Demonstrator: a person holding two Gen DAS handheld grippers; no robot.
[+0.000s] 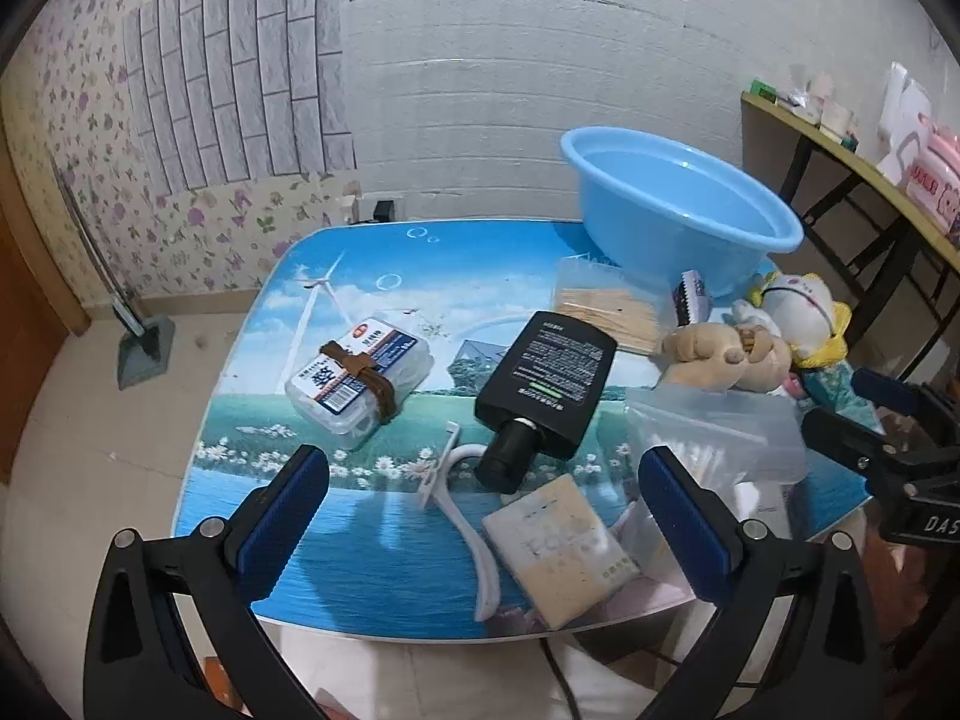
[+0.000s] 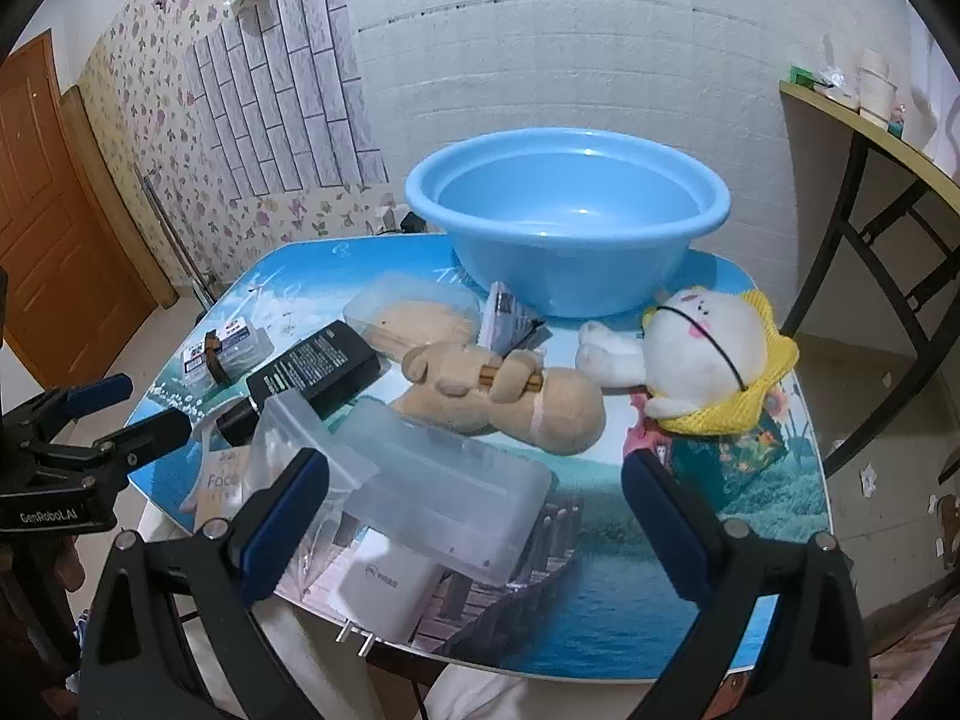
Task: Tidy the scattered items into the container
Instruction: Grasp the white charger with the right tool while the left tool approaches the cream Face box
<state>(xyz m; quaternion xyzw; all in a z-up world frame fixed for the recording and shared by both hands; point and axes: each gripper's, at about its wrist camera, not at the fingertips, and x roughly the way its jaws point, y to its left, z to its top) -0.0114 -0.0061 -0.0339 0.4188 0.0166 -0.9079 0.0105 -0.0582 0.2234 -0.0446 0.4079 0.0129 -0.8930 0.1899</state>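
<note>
Blue basin [image 2: 567, 219]: set at the table's [image 1: 372, 570] far edge, well beyond both grippers. Left gripper [image 1: 483, 501]: held wide open, nothing gripped, black bottle [image 1: 549, 384] just ahead. Right gripper [image 2: 474, 507]: held wide open, nothing gripped, clear box [image 2: 444, 480] seen between its fingers, tan plush toy [image 2: 504, 396] beyond.

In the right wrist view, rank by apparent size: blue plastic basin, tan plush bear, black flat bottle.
1. Blue plastic basin
2. Tan plush bear
3. Black flat bottle
</note>
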